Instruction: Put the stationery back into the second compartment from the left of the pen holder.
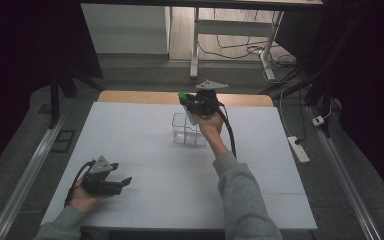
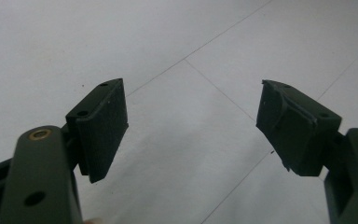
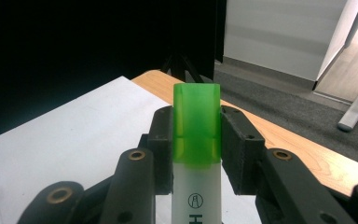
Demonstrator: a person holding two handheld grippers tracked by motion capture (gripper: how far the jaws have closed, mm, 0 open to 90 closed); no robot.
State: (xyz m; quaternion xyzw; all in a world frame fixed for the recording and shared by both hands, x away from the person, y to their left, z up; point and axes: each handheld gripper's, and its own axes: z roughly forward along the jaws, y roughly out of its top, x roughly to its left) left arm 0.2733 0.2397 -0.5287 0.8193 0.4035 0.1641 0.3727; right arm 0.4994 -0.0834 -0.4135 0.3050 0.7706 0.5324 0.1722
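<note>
My right gripper (image 1: pixel 186 101) is raised over the far middle of the table and is shut on a green-capped highlighter (image 3: pixel 197 135) with a white body. Both pads press the cap's sides. The marker's green cap (image 1: pixel 182 95) pokes out to the left of the jaws, just above a clear compartmented box (image 1: pixel 188 129). My left gripper (image 1: pixel 125 181) rests low near the table's front left, held in a hand, jaws wide apart. In the left gripper view its two black pads (image 2: pixel 103 126) frame bare white table with nothing between them.
A white sheet (image 1: pixel 145 150) covers the table, with a strip of wood (image 1: pixel 130 96) showing at the far edge. A power strip (image 1: pixel 298 149) lies on the floor to the right. Desk legs and cables stand beyond the table.
</note>
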